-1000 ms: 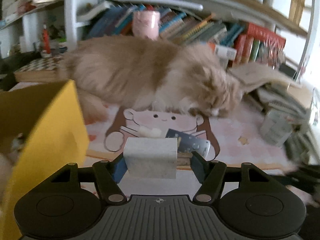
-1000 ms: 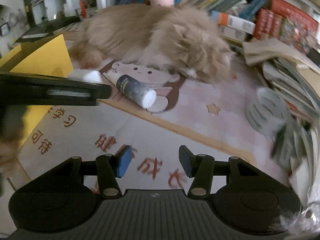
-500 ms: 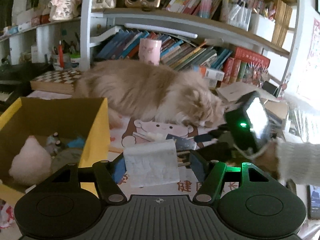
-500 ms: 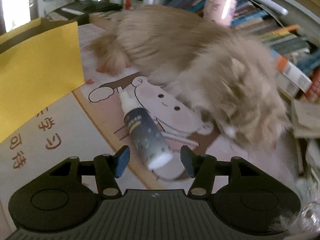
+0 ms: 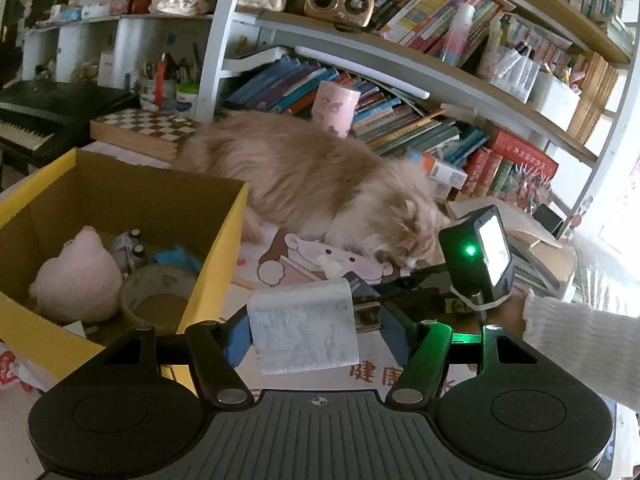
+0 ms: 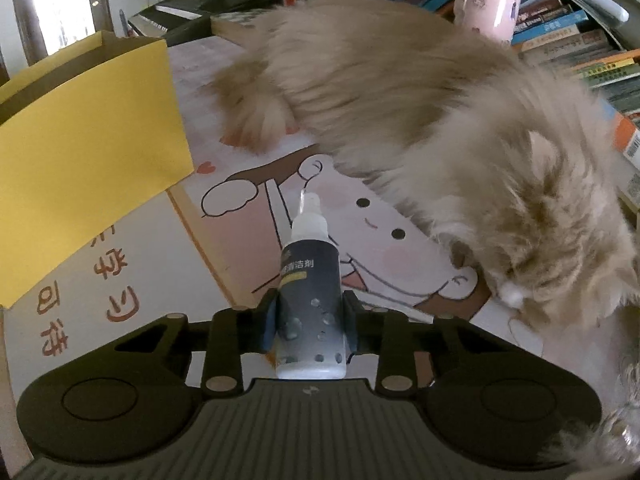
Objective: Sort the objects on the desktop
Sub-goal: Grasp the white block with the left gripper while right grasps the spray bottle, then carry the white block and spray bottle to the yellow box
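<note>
Blue-padded fingers of the right gripper (image 6: 309,322) are clamped on a small dark bottle (image 6: 310,308), one pad on each side of its body. Bottle has a clear nozzle cap pointing away from the camera, white base toward it, and lies over the printed desk mat (image 6: 256,240) with its cartoon figure.

Left gripper (image 5: 316,326) holds a white charger block (image 5: 304,328) between its pads; the metal plug prongs stick out toward the right finger. Block sits above the mat, just right of the yellow cardboard box (image 5: 216,256).

Box is open on top. Inside: a pink plush toy (image 5: 76,276), a tape roll (image 5: 158,300), small vials and something blue.

A long-haired tan cat (image 5: 320,188) lies on the mat behind both grippers, head down near the cartoon print, close to the bottle's nozzle in the right wrist view.

In the left wrist view the right gripper's camera unit shows a green light, with a white knit sleeve (image 5: 580,336) behind it. Bookshelves fill the background.
</note>
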A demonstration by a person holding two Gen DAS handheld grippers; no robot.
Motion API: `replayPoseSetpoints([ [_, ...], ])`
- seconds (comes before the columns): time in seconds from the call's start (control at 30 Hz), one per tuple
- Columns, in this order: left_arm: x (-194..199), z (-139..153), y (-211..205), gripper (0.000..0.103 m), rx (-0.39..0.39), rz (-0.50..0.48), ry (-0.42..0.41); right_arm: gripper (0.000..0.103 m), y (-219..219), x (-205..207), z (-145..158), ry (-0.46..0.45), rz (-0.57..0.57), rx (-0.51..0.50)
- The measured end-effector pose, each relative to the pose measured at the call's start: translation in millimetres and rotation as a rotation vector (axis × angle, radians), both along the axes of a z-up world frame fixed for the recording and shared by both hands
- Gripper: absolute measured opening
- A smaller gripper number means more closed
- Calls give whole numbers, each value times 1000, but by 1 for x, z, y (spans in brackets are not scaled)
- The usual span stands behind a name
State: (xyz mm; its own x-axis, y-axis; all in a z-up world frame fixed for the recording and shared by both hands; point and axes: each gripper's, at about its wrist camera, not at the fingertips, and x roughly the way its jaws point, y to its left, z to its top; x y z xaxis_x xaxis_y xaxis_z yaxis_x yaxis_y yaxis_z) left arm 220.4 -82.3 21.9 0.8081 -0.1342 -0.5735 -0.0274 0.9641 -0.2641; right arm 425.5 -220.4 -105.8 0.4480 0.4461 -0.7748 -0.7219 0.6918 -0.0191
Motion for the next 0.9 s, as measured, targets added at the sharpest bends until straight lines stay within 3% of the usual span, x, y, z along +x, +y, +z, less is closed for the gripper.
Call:
replayPoseSetpoints([
  [0.1, -1, 0, -1, 66, -7, -8, 1, 30, -6, -10, 2, 17, -44, 14],
  [0.27, -7, 4, -3, 66, -5, -29, -14, 30, -28, -26, 8, 81, -185, 118],
  [0.53, -19, 8, -1, 66, -10, -54, -31, 30, -46, -78, 30, 46, -308, 189],
  [0.9, -41, 16, 15, 66, -34, -124, -62, 30, -61, -148, 58, 76, -511, 287],
])
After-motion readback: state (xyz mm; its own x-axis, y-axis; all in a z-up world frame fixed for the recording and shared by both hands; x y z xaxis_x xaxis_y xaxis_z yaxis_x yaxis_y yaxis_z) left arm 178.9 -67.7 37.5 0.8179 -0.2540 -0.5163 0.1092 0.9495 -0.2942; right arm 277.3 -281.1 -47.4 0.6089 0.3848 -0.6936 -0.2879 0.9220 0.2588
